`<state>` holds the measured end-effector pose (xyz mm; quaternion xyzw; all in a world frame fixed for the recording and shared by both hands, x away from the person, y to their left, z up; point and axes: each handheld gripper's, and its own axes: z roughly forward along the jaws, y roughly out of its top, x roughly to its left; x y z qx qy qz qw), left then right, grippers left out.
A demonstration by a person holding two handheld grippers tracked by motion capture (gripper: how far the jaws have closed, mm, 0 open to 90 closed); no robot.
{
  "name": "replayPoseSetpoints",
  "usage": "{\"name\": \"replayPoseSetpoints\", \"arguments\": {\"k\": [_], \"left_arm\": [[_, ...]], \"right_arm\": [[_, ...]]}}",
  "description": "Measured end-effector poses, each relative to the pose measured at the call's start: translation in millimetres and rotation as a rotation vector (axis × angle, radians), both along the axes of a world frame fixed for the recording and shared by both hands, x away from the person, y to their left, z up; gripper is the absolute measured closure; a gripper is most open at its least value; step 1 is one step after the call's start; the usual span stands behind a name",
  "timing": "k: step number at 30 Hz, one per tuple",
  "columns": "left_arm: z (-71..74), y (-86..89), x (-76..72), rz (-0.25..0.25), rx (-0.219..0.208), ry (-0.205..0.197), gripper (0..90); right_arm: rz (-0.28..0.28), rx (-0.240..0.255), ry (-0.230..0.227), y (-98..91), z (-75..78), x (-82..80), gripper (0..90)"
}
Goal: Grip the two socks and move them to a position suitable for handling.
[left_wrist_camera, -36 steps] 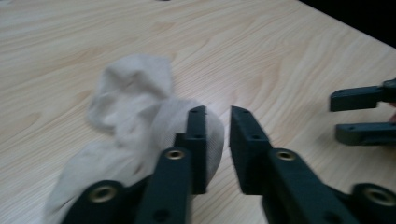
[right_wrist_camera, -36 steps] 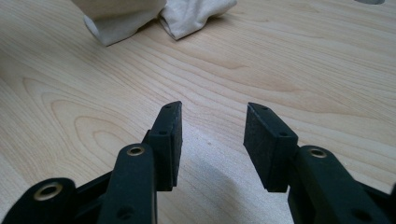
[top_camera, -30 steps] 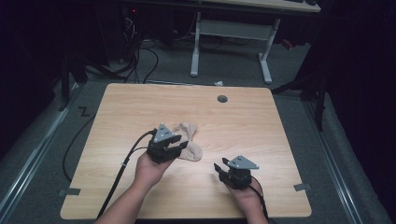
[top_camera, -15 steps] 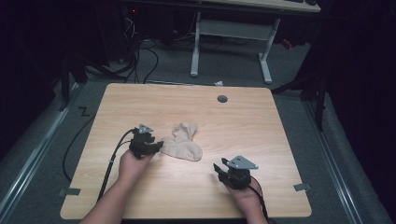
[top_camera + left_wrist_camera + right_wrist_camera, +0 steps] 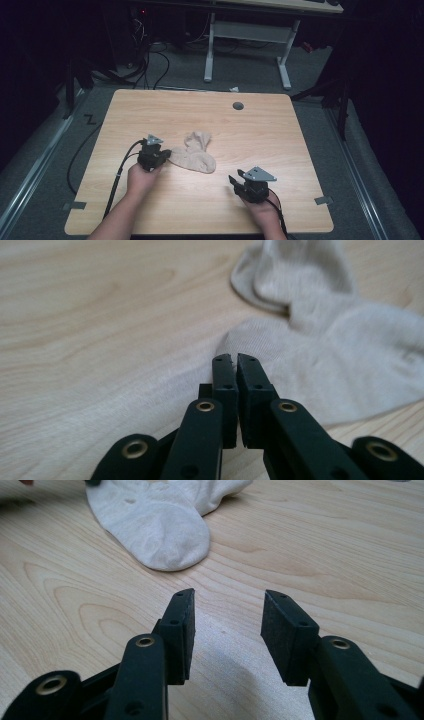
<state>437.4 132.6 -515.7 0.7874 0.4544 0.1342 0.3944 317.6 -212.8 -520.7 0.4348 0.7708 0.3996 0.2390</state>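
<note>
A pale wooden surface carries a beige sock lying flat left of its centre. The left gripper sits at the sock's left edge, jaws nearly closed, perhaps pinching fabric, though I cannot tell. The right gripper rests well apart, jaws wide.

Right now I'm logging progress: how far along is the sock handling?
Early. Done: the left gripper has reached the beige socks, jaws shut at their edge; whether it pinches fabric is unclear. In hand: that grasp. Left: the right gripper waits open, apart from them.
</note>
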Motion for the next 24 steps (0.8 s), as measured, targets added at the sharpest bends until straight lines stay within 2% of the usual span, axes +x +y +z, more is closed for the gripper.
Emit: {"name": "replayPoseSetpoints", "arguments": {"k": [2,3,4,5,7,12,14,18,21,24], "left_arm": [[13.2,4.8,-0.1,0.004,-0.012,-0.030,87.7],[13.2,4.8,-0.1,0.004,-0.012,-0.030,87.8],[22.4,8.9,0.0,0.006,-0.030,-0.048,87.8],[22.4,8.9,0.0,0.006,-0.030,-0.048,87.8],[31.5,13.4,-0.9,0.013,-0.041,-0.071,87.9],[53.8,22.7,-5.8,0.025,-0.048,-0.129,88.0],[61.7,28.2,-7.3,0.037,-0.034,-0.151,88.0],[77.5,46.9,-10.4,0.075,-0.040,-0.179,88.1],[86.6,61.0,-13.4,0.103,-0.016,-0.199,88.2],[100.4,79.3,-16.5,0.138,-0.013,-0.222,88.3]], "right_arm": [[0.001,0.001,0.003,0.9,-0.3,-0.3,57.7],[0.001,0.001,0.003,0.9,-0.3,-0.3,57.7],[0.000,0.000,0.001,1.1,-0.2,-0.5,57.7],[0.000,0.000,0.001,1.1,-0.2,-0.5,57.7],[-0.001,0.002,0.001,0.8,0.1,-0.5,57.7],[-0.002,-0.001,0.000,1.4,-0.5,-0.2,57.7],[-0.002,0.000,0.000,1.6,-0.6,-0.1,57.7],[-0.002,-0.001,0.001,1.7,-0.8,0.0,57.7],[0.001,-0.002,0.002,1.7,-1.1,0.4,57.7],[0.002,-0.002,0.005,2.0,-1.3,0.6,57.7]]}}
